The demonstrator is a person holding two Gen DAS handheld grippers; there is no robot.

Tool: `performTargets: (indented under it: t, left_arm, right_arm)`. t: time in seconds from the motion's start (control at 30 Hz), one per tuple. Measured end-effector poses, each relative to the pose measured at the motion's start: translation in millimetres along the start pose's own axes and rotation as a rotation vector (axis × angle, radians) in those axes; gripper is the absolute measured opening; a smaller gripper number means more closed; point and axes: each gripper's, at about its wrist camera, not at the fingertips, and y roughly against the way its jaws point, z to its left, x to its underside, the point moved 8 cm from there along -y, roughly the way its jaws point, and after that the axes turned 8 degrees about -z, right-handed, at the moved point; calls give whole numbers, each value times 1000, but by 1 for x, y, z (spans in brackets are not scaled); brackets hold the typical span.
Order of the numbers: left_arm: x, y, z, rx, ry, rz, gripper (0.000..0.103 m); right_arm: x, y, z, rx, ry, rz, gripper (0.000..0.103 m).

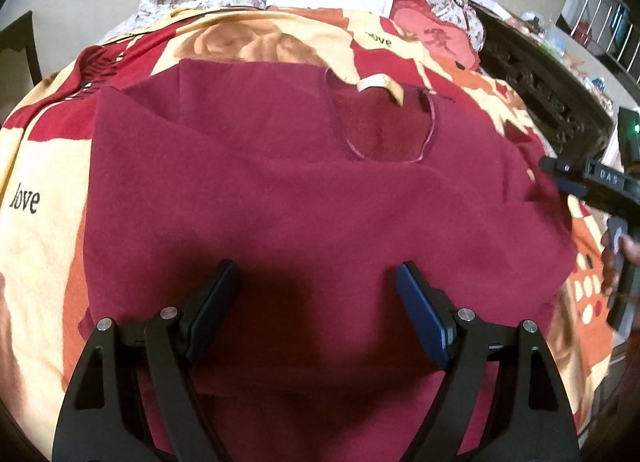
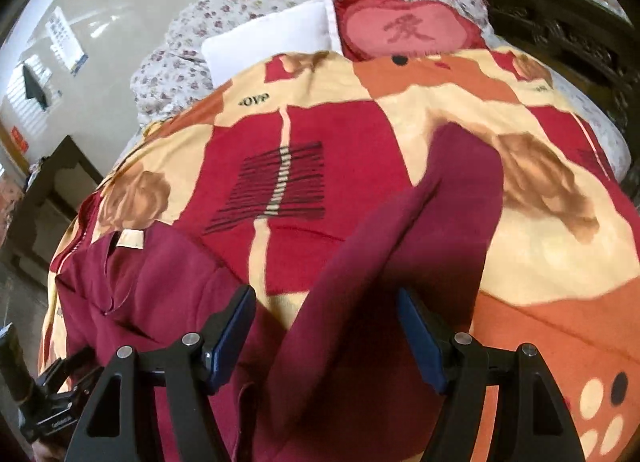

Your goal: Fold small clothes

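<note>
Sleeve [image 2: 404,229] lies loose between your released right tongs [image 2: 326,336]; left tongs [image 1: 316,310] hover released over the sweater [image 1: 280,189]. Next, regrip that sleeve and fold it inward.

A maroon fleece top [image 1: 280,189] lies spread on the patterned red-and-cream blanket [image 1: 40,165] covering the bed, neckline toward the far edge. One sleeve [image 2: 452,197] stretches away across the blanket. Beyond its far edge sit a white pillow [image 2: 276,33] and, to the right, a heart-shaped red cushion [image 2: 408,29].
</note>
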Motion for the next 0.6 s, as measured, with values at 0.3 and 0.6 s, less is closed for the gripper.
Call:
performTargets:
  t: [0.3,0.6]
  left_arm:
    - [-2,3,1,-72,-16,-21,82]
    - [6,-2,0,-101,-20,-1,82]
  right_arm:
    - [41,37,81,-183,224,23,54]
    - [81,1,77,-112,289,80,48]
